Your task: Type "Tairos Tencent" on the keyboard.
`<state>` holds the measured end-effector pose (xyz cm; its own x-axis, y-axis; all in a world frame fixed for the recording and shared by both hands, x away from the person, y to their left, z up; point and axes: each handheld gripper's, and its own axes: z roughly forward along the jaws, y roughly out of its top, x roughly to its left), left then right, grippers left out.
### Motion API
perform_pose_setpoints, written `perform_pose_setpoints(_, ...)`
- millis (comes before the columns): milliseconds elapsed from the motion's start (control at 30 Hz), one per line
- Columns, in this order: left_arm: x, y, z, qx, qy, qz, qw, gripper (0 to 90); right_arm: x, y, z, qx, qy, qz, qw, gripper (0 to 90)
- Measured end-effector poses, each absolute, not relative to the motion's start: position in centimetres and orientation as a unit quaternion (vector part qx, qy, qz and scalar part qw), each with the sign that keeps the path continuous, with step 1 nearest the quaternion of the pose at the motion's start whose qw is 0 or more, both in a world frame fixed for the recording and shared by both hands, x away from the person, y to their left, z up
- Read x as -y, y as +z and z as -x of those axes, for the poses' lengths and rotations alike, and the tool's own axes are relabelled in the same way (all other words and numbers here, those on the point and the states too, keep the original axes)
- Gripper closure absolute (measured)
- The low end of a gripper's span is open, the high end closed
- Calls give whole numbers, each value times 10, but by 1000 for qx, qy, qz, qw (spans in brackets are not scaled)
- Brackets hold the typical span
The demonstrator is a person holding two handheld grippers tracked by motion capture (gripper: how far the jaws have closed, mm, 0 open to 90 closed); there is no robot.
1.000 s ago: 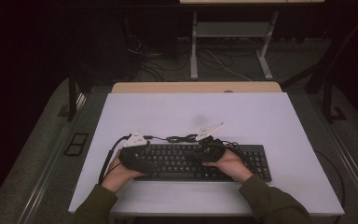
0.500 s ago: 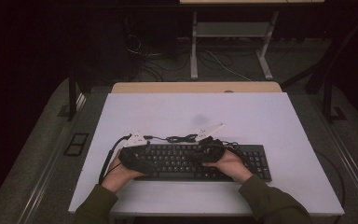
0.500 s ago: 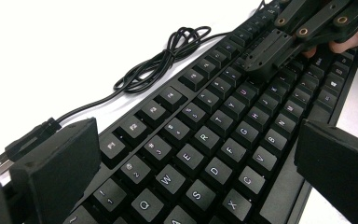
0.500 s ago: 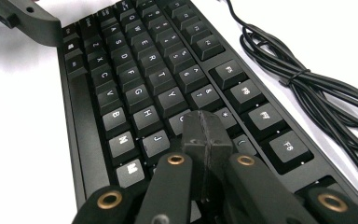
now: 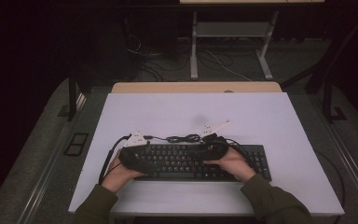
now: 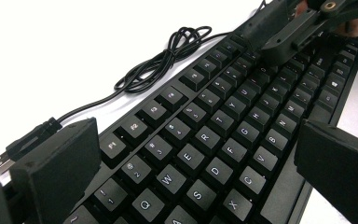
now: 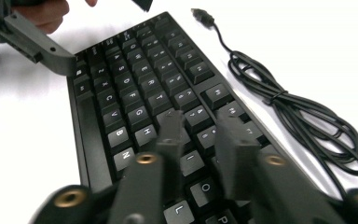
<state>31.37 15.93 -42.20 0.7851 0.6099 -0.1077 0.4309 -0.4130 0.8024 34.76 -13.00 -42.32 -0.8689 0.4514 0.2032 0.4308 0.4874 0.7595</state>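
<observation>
A black keyboard (image 5: 200, 162) lies flat on the white counter (image 5: 261, 116), near the person's edge, and both claws are over it. The left claw (image 6: 200, 172) hangs above the left end of the keyboard; in the left gripper view its two black jaws stand wide apart, one on each side of the letter keys, so it is released and grasps nothing. The right claw (image 7: 200, 140) is above the middle-right keys; in the right gripper view its jaws stand close together with only a narrow gap, nothing is between them, and the tips are just above the keys near the number row. I cannot tell if the tips touch a key. The keyboard's cable (image 7: 303, 112) lies in a loose coil on the counter just behind the keyboard, beyond the right claw, and its USB plug (image 6: 2, 161) rests on the counter beside the outer jaw of the left claw. In the high view the left hand (image 5: 121, 170) and the right hand (image 5: 230, 161) rest at the front edge of the keyboard.
</observation>
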Motion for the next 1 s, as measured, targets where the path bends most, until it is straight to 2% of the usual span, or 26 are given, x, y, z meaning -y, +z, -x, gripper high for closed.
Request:
perform_pose_setpoints(233,-159,-422,-313,-312,102,-834,443,0,132,-421,-347,-856,445,-263,23,417)
perform_pose_setpoints(300,-159,-422,-313,-312,102,-834,443,0,132,-421,-347,-855,445,-264,27,379)
perform_pose_setpoints(667,-159,-422,-314,-314,105,-834,442,23,133,-420,-348,-853,445,-270,34,348)
perform_pose_setpoints(1000,-160,-423,-316,-315,94,-831,449,191,133,-420,-348,-853,445,-270,33,347)
